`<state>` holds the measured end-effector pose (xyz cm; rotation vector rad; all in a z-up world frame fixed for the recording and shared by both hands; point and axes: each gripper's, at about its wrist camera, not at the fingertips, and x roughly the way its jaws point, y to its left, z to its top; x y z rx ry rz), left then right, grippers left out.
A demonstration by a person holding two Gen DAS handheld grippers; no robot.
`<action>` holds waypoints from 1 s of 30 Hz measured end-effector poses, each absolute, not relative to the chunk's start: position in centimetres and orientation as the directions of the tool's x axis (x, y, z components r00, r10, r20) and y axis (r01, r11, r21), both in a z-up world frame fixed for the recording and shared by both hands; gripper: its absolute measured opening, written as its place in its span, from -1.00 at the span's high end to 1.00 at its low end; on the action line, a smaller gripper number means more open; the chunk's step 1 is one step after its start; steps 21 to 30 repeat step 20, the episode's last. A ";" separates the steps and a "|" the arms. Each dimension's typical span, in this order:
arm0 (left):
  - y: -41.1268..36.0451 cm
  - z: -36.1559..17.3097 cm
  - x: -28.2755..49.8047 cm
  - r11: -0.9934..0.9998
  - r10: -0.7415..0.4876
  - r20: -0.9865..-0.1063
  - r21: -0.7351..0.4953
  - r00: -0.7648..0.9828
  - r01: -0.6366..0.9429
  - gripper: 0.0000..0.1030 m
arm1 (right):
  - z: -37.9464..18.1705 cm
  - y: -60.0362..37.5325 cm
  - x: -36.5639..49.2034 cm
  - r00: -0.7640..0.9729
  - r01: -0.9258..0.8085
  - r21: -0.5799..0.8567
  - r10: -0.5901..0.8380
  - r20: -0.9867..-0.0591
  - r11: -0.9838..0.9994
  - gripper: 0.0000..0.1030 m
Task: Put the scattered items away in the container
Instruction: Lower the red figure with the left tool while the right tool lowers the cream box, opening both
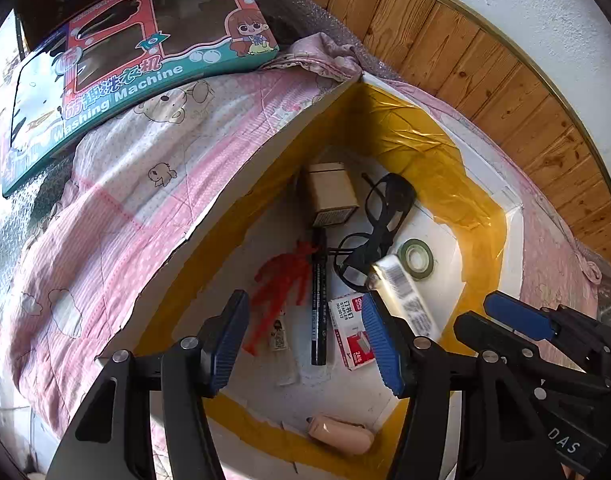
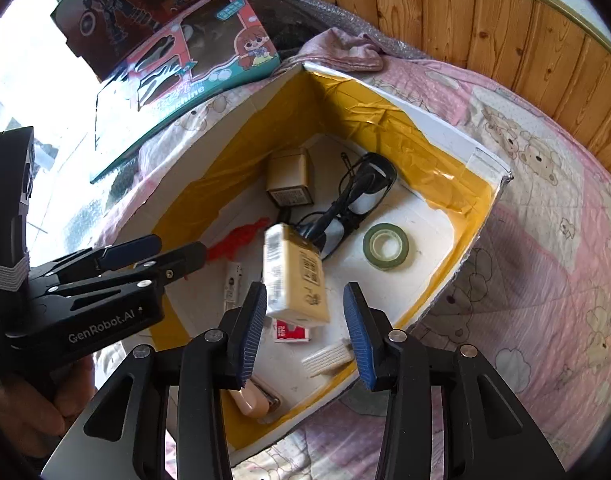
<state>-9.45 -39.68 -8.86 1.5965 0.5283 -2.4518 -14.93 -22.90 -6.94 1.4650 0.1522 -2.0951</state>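
Right wrist footage shows the right gripper (image 2: 303,330) spread open above the container (image 2: 445,280), a white box lined with yellow tape set on a pink quilt (image 2: 545,264), while a blurred yellow pack (image 2: 301,280) is seen between its fingers, contact with them not being discernible. Left wrist footage shows the left gripper (image 1: 305,344) likewise held open over the container (image 1: 485,236), in which a black marker (image 1: 318,304), glasses (image 1: 379,220), a tape roll (image 1: 415,258), a staples box (image 1: 351,330) and a red plastic piece (image 1: 281,284) are already gathered.
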 end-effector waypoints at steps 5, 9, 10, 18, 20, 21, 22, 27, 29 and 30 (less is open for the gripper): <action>-39.9 -7.0 -6.2 -0.914 0.044 -0.897 -0.215 -0.440 0.346 -0.15 | -4.4 -22.3 -11.5 -0.251 0.568 0.188 -0.386 -0.888 -0.801 0.16; -38.4 -4.8 -4.0 -0.940 0.007 -0.888 -0.162 -0.460 0.299 -0.15 | -3.8 -22.3 -8.5 -0.196 0.601 0.207 -0.393 -0.898 -0.772 0.16; -38.1 -4.4 -3.6 -0.944 0.003 -0.886 -0.156 -0.464 0.291 -0.15 | -3.9 -22.2 -8.0 -0.178 0.597 0.222 -0.398 -0.900 -0.771 0.16; -36.8 -1.6 -1.6 -0.948 0.005 -0.863 -0.166 -0.506 0.272 -0.15 | -2.7 -22.7 -5.7 -0.143 0.577 0.298 -0.453 -0.880 -0.761 0.16; -36.9 -1.2 -1.3 -0.947 0.002 -0.861 -0.165 -0.508 0.276 -0.15 | -2.0 -23.0 -5.3 -0.152 0.586 0.291 -0.455 -0.877 -0.756 0.16; -36.9 -1.2 -1.3 -0.947 0.002 -0.861 -0.165 -0.508 0.276 -0.15 | -2.0 -23.0 -5.3 -0.152 0.586 0.291 -0.455 -0.877 -0.756 0.16; -36.9 -1.2 -1.3 -0.947 0.002 -0.861 -0.165 -0.508 0.276 -0.15 | -2.0 -23.0 -5.3 -0.152 0.586 0.291 -0.455 -0.877 -0.756 0.16; -36.9 -1.2 -1.3 -0.947 0.002 -0.861 -0.165 -0.508 0.276 -0.15 | -2.0 -23.0 -5.3 -0.152 0.586 0.291 -0.455 -0.877 -0.756 0.16; -36.9 -1.2 -1.3 -0.947 0.002 -0.861 -0.165 -0.508 0.276 -0.15 | -2.0 -23.0 -5.3 -0.152 0.586 0.291 -0.455 -0.877 -0.756 0.16; -36.9 -1.2 -1.3 -0.947 0.002 -0.861 -0.165 -0.508 0.276 -0.15 | -2.0 -23.0 -5.3 -0.152 0.586 0.291 -0.455 -0.877 -0.756 0.16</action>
